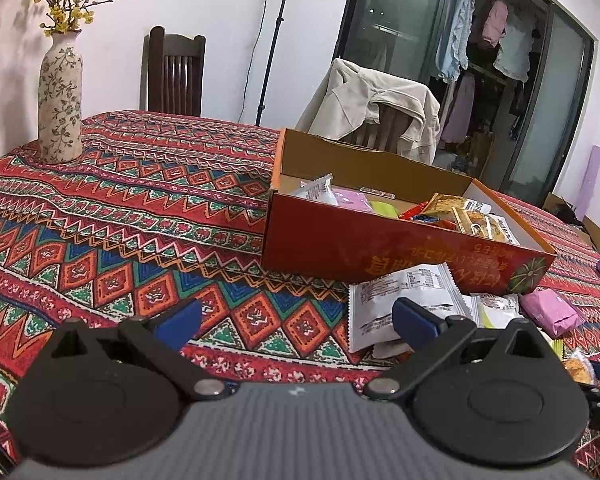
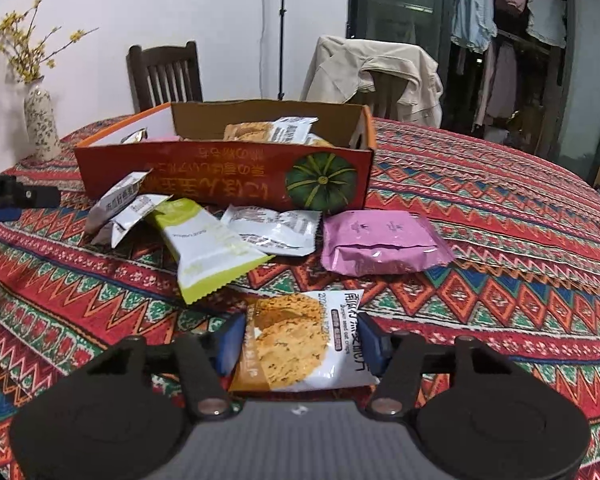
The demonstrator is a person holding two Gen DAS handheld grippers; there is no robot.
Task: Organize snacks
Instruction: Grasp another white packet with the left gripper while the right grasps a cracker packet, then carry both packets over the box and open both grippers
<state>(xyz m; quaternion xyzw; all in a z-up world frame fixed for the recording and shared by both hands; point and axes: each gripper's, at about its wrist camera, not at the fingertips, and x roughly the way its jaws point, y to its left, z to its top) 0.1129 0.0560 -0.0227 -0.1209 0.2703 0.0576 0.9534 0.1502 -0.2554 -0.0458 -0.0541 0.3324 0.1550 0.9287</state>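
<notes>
the right gripper (image 2: 298,346) sits low and level over the table, pointing toward the box, its blue pads (image 2: 370,344) pressed against both long edges of an oat crisp packet (image 2: 300,340), a glossy white and orange pouch printed with rough golden discs. the left gripper (image 1: 296,320) hovers a little above the cloth, aimed past the box's near-left corner, fingers spread wide with nothing between them; its right pad (image 1: 414,318) overlaps a white packet (image 1: 400,304) in the view, contact unclear. the cardboard box (image 2: 224,176) is a shallow, open orange-red tray with a green pumpkin printed on its front wall and raw brown card inside, already holding several crinkled wrappers. loose on the cloth just before it lie a lime-and-white packet (image 2: 208,250), a silvery white packet (image 2: 276,230), two small grey-white packets (image 2: 124,208) leaning on the box wall, and a puffy pink packet (image 2: 380,242). the tablecloth (image 2: 500,240) is woven in red, green and blue zigzags and diamonds.
</notes>
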